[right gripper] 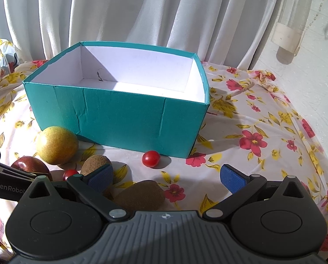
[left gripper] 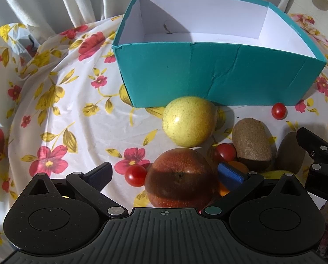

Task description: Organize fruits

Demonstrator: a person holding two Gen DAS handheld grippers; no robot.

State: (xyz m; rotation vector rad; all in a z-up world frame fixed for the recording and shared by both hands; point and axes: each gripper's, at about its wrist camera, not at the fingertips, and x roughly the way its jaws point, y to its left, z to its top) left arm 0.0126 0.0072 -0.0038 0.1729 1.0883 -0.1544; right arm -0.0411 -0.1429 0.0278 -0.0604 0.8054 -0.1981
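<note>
An empty teal box [left gripper: 218, 77] with a white inside stands at the back of the table; it also shows in the right wrist view [right gripper: 124, 118]. In front of it lie a yellow apple [left gripper: 189, 121], a red apple [left gripper: 179, 178], two kiwis [left gripper: 251, 145], several cherry tomatoes [left gripper: 135, 175] and an orange fruit [left gripper: 238, 165], partly hidden. My left gripper [left gripper: 166, 176] is open with the red apple between its fingers, not touching. My right gripper [right gripper: 166, 176] is open above a kiwi [right gripper: 142, 194], with another kiwi [right gripper: 95, 162] at its left finger and a cherry tomato [right gripper: 150, 158] ahead.
A floral cloth [right gripper: 262, 136] covers the table. White curtains [right gripper: 142, 11] hang behind the box. A crumpled plastic bag [left gripper: 14, 39] lies at the far left. The right gripper's body [left gripper: 317, 158] shows at the right edge of the left wrist view.
</note>
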